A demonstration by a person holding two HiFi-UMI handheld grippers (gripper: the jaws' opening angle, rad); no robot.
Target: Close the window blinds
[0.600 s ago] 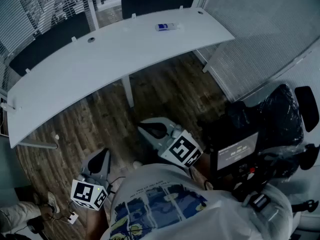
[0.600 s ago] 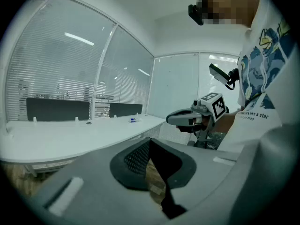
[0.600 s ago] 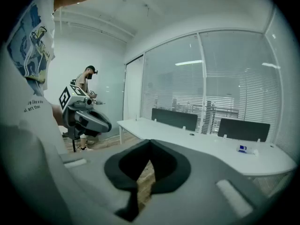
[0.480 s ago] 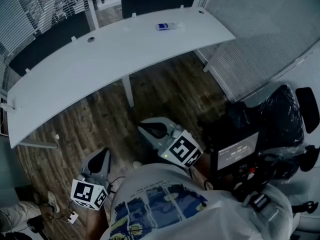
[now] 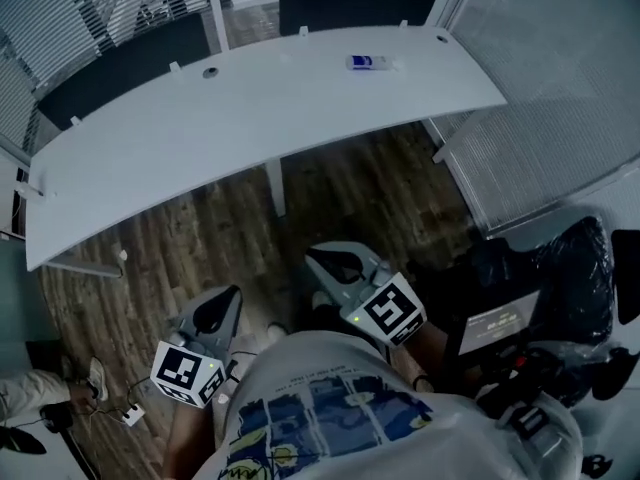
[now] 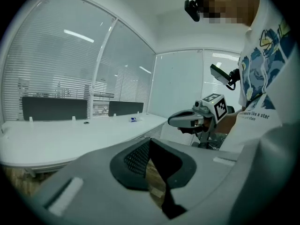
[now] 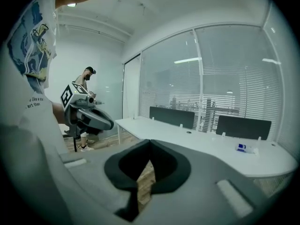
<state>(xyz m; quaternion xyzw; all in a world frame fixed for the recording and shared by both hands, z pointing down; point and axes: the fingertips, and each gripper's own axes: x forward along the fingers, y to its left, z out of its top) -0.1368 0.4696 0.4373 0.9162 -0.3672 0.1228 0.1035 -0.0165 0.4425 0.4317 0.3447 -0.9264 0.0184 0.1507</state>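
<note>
Wood-look floor (image 5: 200, 238) and glass walls, pretty standard office. Nearest the camera is the person's white T-shirt (image 5: 320, 418) with a blue print; the left gripper view catches "like a star" on it, and the rest is too small to read. The left gripper (image 5: 232, 294) and right gripper (image 5: 318, 258) sit low over the floor, both with jaws pressed together and nothing in them. Past them is a long curved white desk (image 5: 250, 118) with a small blue-labelled bottle (image 5: 368, 63) near its far right end; the label is unreadable. The window blinds (image 5: 60, 18) hang on the glass beyond the desk, well apart from both grippers.
</note>
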